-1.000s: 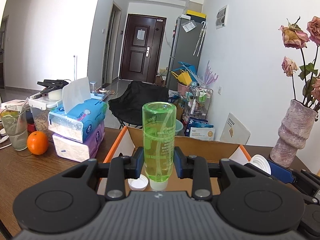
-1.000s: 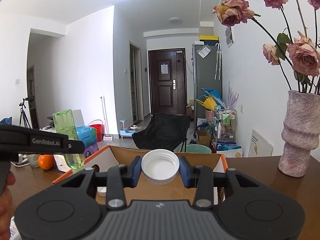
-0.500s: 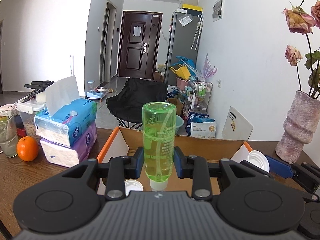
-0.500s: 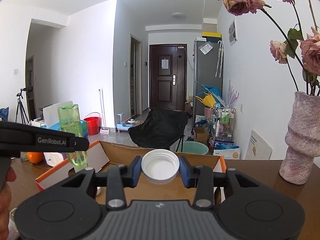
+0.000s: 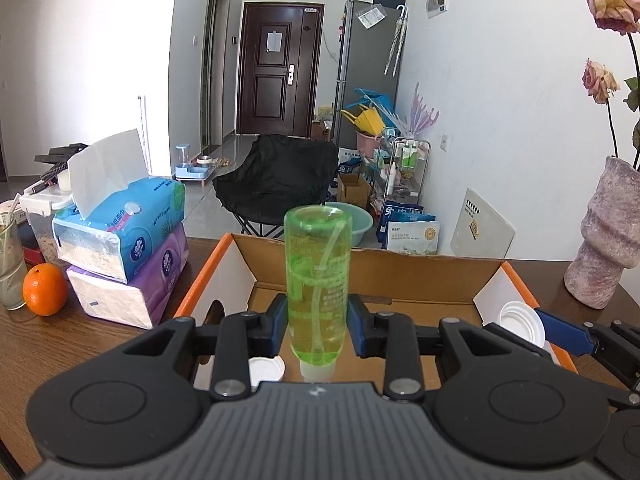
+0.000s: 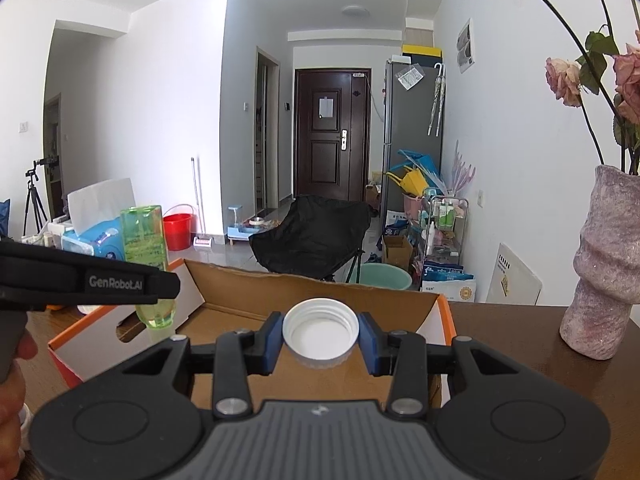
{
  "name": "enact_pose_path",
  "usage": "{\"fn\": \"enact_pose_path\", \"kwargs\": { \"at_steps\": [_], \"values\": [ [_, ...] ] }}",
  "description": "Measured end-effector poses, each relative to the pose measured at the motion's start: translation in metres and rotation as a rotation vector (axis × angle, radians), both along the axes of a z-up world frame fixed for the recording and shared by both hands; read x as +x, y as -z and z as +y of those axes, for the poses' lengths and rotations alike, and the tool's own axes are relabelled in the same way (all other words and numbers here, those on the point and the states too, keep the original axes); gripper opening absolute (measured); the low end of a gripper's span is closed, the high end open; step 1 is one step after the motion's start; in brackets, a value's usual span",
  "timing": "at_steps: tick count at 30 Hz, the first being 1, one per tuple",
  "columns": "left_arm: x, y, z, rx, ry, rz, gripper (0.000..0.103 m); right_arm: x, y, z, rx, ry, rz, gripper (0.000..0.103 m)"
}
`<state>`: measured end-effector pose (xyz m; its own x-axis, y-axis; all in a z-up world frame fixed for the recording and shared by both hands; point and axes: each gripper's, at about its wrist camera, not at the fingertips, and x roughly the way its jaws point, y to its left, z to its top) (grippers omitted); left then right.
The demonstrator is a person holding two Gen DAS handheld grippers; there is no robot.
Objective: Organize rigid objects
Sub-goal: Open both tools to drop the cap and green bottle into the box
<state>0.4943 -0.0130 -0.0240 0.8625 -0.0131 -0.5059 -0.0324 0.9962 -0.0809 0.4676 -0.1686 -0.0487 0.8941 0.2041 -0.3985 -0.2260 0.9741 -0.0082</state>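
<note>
Left wrist view: a dark wooden table (image 5: 60, 344) fills the foreground of a living room, with a dark door and a black folding chair (image 5: 276, 184) far beyond the tongs. The left gripper (image 5: 318, 320) is clamped on a green bottle (image 5: 318, 276), held upside down with its white neck nearest the camera, over an open cardboard box (image 5: 360, 268) with orange edges. Below the left finger, a white cap (image 5: 266, 370) lies on the box floor. To the left of the tongs sit two stacked tissue packs (image 5: 124, 248), an orange (image 5: 44, 289) and a glass (image 5: 10, 272). To the right, a mottled pink vase (image 5: 608, 240) stands on the table, and the other tool's blue pad presses a white lid (image 5: 522, 322) at the box's right wall.

Right wrist view: the same room, white walls and a grey fridge (image 6: 412, 136) straight ahead. The right gripper (image 6: 321, 334) is closed on the white lid (image 6: 321, 334), open side toward the camera, above the cardboard box (image 6: 312, 292). To its left the left gripper (image 6: 120, 284) crosses the frame, holding the green bottle (image 6: 142, 236) over the box's left edge. The vase (image 6: 604, 264) stands to the right.
</note>
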Motion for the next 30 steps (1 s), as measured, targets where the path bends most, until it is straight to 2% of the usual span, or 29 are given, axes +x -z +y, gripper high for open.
{"fn": "enact_pose_path", "kwargs": {
  "at_steps": [1,2,3,4,5,6,7,9,11,22,30],
  "values": [
    [-0.001,-0.001,0.000,0.005,-0.004,0.001,0.055,0.001,0.000,0.000,-0.004,0.005,0.006,0.039],
    [-0.002,-0.002,0.000,0.010,-0.014,-0.006,0.064,0.001,0.001,0.000,-0.007,0.013,0.011,0.041],
    [-0.004,-0.003,0.000,0.017,-0.029,-0.017,0.079,0.001,0.001,0.000,-0.011,0.020,0.020,0.045],
    [-0.005,-0.004,0.000,0.025,-0.041,-0.027,0.088,0.002,0.002,-0.001,-0.013,0.030,0.030,0.060],
    [-0.006,-0.005,0.001,0.028,-0.050,-0.032,0.091,0.002,0.002,-0.002,-0.012,0.043,0.030,0.078],
    [-0.006,-0.006,0.002,0.026,-0.060,-0.034,0.098,0.002,0.002,-0.002,-0.014,0.058,0.025,0.085],
    [-0.006,-0.006,0.003,0.023,-0.069,-0.035,0.100,0.001,0.001,-0.003,-0.016,0.069,0.019,0.091],
    [-0.006,-0.007,0.005,0.020,-0.082,-0.033,0.103,0.001,-0.002,-0.005,-0.008,0.081,0.020,0.093],
    [-0.005,-0.006,0.006,0.020,-0.094,-0.030,0.103,0.001,-0.002,-0.008,0.008,0.086,0.020,0.103],
    [-0.003,-0.006,0.009,0.020,-0.106,-0.014,0.103,0.003,-0.004,-0.006,0.005,0.100,0.022,0.103],
    [-0.016,-0.012,0.004,0.022,-0.106,-0.046,0.103,-0.004,-0.009,-0.005,-0.004,0.101,0.007,0.103]
  ]
}}
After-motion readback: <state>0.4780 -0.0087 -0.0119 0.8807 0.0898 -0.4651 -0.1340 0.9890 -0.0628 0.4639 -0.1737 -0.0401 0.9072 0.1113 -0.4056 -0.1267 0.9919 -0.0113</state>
